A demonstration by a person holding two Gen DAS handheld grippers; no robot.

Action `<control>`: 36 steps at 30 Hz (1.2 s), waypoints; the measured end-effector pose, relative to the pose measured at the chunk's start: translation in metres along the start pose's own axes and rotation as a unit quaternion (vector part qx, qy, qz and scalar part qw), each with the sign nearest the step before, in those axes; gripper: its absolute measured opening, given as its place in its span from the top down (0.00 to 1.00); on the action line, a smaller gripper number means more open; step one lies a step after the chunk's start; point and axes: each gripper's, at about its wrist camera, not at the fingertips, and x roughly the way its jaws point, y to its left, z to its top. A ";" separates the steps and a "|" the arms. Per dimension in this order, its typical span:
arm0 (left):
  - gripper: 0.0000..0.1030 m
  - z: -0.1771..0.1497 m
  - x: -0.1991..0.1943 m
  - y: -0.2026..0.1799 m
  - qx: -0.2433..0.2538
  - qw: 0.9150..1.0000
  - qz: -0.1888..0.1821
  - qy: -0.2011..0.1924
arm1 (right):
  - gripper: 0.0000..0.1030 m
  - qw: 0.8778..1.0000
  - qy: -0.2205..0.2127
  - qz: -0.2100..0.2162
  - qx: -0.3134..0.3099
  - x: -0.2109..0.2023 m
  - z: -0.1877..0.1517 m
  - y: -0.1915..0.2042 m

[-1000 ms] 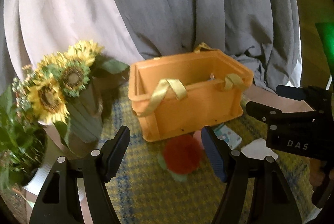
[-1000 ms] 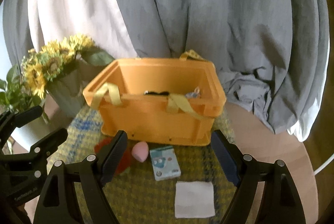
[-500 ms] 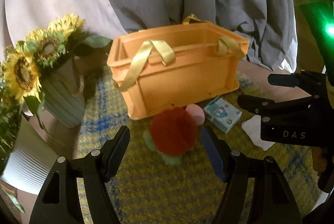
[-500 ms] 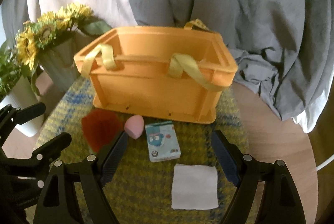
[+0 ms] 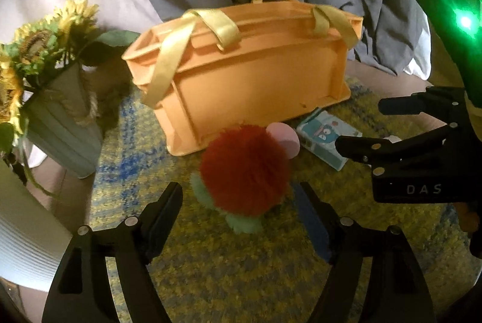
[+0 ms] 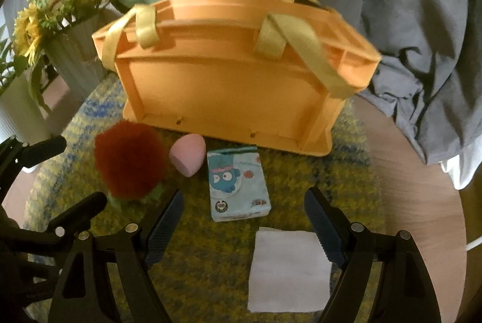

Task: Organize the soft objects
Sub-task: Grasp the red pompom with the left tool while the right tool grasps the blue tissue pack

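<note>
Left gripper (image 5: 241, 202): jaws opening, flanking red pompom (image 5: 244, 169), not touching.
Right gripper (image 6: 244, 211): jaws standing spread, empty.
Right view only: white cloth (image 6: 289, 268) lying fully visible.

One orange crate (image 6: 229, 88) with two yellow straps. One red pompom (image 6: 129, 163), one pink sponge (image 6: 187, 155), one blue tissue pack (image 6: 238, 187), one white cloth (image 6: 289, 268). One yellow-blue mat (image 6: 198, 271). One ribbed vase (image 5: 60, 136) of sunflowers (image 5: 33, 45). Two grippers: left gripper (image 5: 241, 202), right gripper (image 6: 241, 220).
</note>
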 end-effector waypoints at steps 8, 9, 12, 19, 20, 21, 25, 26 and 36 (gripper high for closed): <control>0.25 0.004 0.024 0.001 0.002 1.000 -0.008 0.012 | 0.20 1.000 0.018 0.000 0.011 0.024 0.002 -0.006; 0.25 0.004 0.027 0.002 0.003 1.000 -0.010 0.013 | 0.20 1.000 0.018 0.002 0.010 0.026 0.002 -0.006; 0.25 0.006 0.035 0.002 0.001 1.000 -0.016 0.017 | 0.20 1.000 0.024 0.002 0.008 0.035 0.003 -0.005; 0.26 0.011 0.050 0.002 -0.004 0.999 -0.030 0.017 | 0.20 0.998 0.040 0.020 0.033 0.050 0.002 -0.012; 0.26 0.012 0.051 0.001 -0.003 0.999 -0.031 0.015 | 0.20 0.998 0.041 0.023 0.040 0.052 0.002 -0.013; 0.27 0.012 0.052 0.001 -0.003 0.999 -0.030 0.014 | 0.20 0.998 0.040 0.023 0.043 0.053 0.002 -0.014; 0.43 0.014 0.056 0.000 -0.007 0.999 -0.032 0.020 | 0.21 0.997 0.046 0.030 0.055 0.058 0.003 -0.016; 0.44 0.014 0.057 0.000 -0.009 0.999 -0.033 0.021 | 0.22 0.997 0.046 0.031 0.058 0.058 0.003 -0.017; 0.63 0.013 0.057 0.005 -0.043 0.998 -0.028 0.033 | 0.45 0.998 0.043 0.036 0.041 0.056 0.001 -0.007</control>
